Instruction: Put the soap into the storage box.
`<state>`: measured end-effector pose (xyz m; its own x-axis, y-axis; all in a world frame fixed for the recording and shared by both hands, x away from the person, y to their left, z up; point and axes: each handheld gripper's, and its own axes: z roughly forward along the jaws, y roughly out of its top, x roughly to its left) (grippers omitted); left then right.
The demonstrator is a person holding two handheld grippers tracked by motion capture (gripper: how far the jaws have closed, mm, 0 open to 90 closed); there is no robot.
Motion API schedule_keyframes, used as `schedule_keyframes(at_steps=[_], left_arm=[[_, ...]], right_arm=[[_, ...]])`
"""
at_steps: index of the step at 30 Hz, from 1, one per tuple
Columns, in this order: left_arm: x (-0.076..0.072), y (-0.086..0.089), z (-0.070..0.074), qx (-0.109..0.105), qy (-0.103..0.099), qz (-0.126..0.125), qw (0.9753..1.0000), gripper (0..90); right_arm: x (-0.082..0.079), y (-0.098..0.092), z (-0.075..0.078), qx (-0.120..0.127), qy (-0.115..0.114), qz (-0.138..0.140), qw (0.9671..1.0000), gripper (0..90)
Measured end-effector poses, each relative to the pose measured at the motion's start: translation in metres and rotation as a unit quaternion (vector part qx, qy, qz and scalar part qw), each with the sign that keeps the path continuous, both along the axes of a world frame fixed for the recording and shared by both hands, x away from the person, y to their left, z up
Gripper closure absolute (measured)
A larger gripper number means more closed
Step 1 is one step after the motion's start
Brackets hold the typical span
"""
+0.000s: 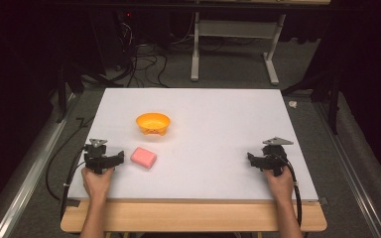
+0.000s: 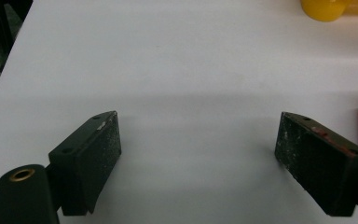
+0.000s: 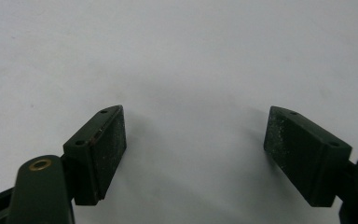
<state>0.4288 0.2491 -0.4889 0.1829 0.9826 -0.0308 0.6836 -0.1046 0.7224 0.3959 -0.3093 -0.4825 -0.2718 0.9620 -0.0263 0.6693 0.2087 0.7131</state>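
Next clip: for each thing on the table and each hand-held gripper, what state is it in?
Bowl: upright, looks empty, untouched.
Sponge: flat on the table, free, beside the left hand-held gripper.
Left hand-held gripper: jaws wide open, holding nothing.
Right hand-held gripper: jaws wide open, holding nothing, over bare table.
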Motion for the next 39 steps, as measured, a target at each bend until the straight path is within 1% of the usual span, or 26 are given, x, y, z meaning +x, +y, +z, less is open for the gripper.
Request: schedule_keyframes(at_steps=[6, 9, 14, 16, 17, 20, 24, 26, 30, 33, 35, 38, 39], left_arm=[[0.000, 0.000, 0.001, 0.002, 0.000, -0.001, 1.0000, 14.7], [0.000, 0.000, 0.001, -0.004, 0.001, -0.001, 1.0000, 14.4], [-0.003, -0.001, 0.005, -0.006, -0.008, -0.003, 0.9999, 14.0], [-0.005, -0.001, 0.008, -0.002, -0.009, -0.009, 0.9999, 14.0], [-0.006, -0.002, 0.009, -0.004, -0.013, -0.008, 0.9999, 14.0], [-0.009, -0.002, 0.014, -0.005, -0.016, -0.015, 0.9998, 14.0], [-0.013, -0.003, 0.019, -0.007, -0.026, -0.020, 0.9994, 13.8], [-0.016, -0.005, 0.022, -0.011, -0.032, -0.023, 0.9992, 13.6], [-0.020, -0.006, 0.027, -0.017, -0.034, -0.032, 0.9988, 13.1], [-0.024, -0.009, 0.032, -0.023, -0.041, -0.039, 0.9981, 12.7], [-0.027, -0.011, 0.034, -0.026, -0.043, -0.045, 0.9977, 12.4], [-0.029, -0.015, 0.038, -0.025, -0.044, -0.053, 0.9973, 11.8], [-0.030, -0.016, 0.038, -0.028, -0.044, -0.056, 0.9970, 11.7]], right_arm=[[0.000, 0.000, 0.000, 0.000, 0.000, 0.000, 1.0000, 21.4], [0.000, 0.000, 0.000, 0.000, 0.000, 0.000, 1.0000, 21.4], [0.000, 0.000, 0.000, 0.000, 0.000, 0.000, 1.0000, 21.4], [0.000, 0.000, 0.000, 0.000, 0.000, 0.000, 1.0000, 21.5], [0.000, 0.000, 0.000, 0.000, 0.000, 0.000, 1.0000, 21.4], [0.000, 0.000, 0.000, 0.000, 0.000, 0.000, 1.0000, 21.4], [0.000, 0.000, 0.000, 0.000, 0.000, 0.000, 1.0000, 21.4], [0.000, 0.000, 0.000, -0.001, 0.000, 0.000, 1.0000, 21.4], [0.000, 0.000, 0.000, -0.001, 0.000, 0.000, 1.0000, 21.5], [0.000, 0.000, 0.000, -0.001, 0.000, 0.000, 1.0000, 21.4], [0.000, 0.000, 0.000, -0.001, 0.000, 0.000, 1.0000, 21.4], [0.000, 0.000, 0.000, -0.001, 0.000, 0.000, 1.0000, 21.4], [0.000, 0.000, 0.000, 0.000, 0.000, 0.000, 1.0000, 21.4]])
